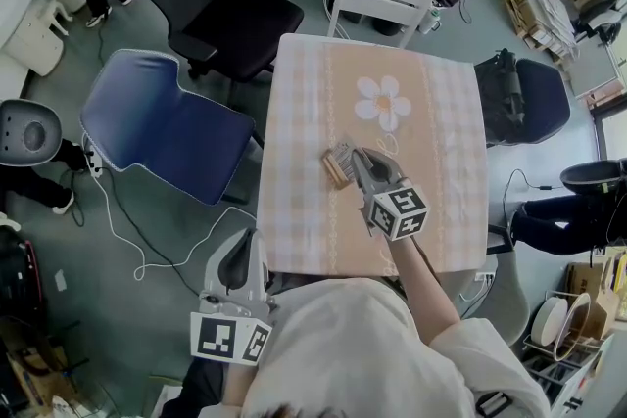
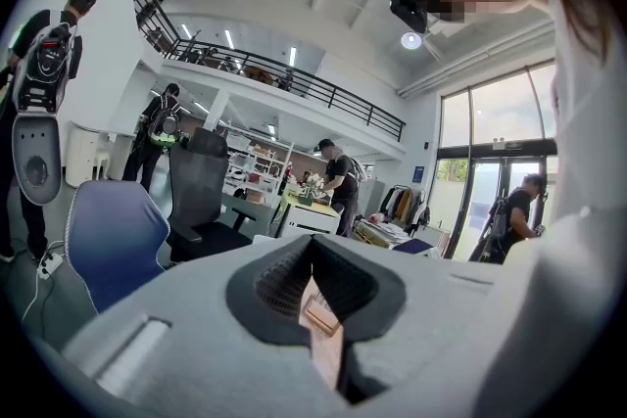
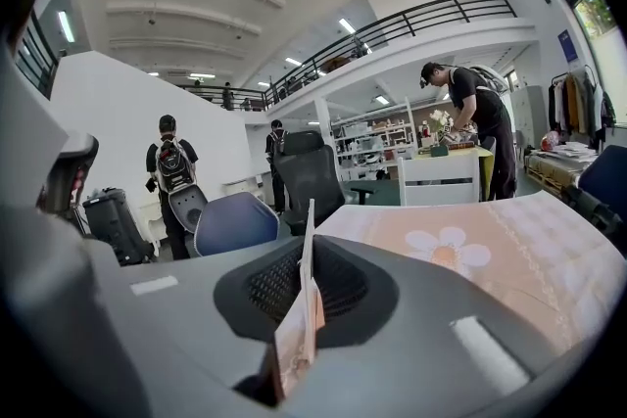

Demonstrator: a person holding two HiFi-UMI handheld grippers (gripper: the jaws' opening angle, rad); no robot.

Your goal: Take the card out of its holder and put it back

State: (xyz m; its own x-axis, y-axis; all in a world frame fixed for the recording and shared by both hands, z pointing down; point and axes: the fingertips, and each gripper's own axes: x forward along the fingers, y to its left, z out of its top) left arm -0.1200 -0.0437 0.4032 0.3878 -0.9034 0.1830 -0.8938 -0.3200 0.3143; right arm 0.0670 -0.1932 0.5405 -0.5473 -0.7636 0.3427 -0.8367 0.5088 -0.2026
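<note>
The card stands on edge, pinched between the pads of the right gripper, which is closed on it just beside the brown holder near the middle of the table. Whether its lower edge sits in the holder's slot I cannot tell. To do this step well, I judge, the card should travel straight along the slot's line, upright and unhurried — any twist could jam it or drag the holder across the table, since nothing braces it. The card looks thin and stiff, pale along its top edge and peach-toned lower down, seen almost edge-on. The left gripper hangs off the table's near-left corner, jaws a slit apart with nothing between them — well away from the holder it could steady.
</note>
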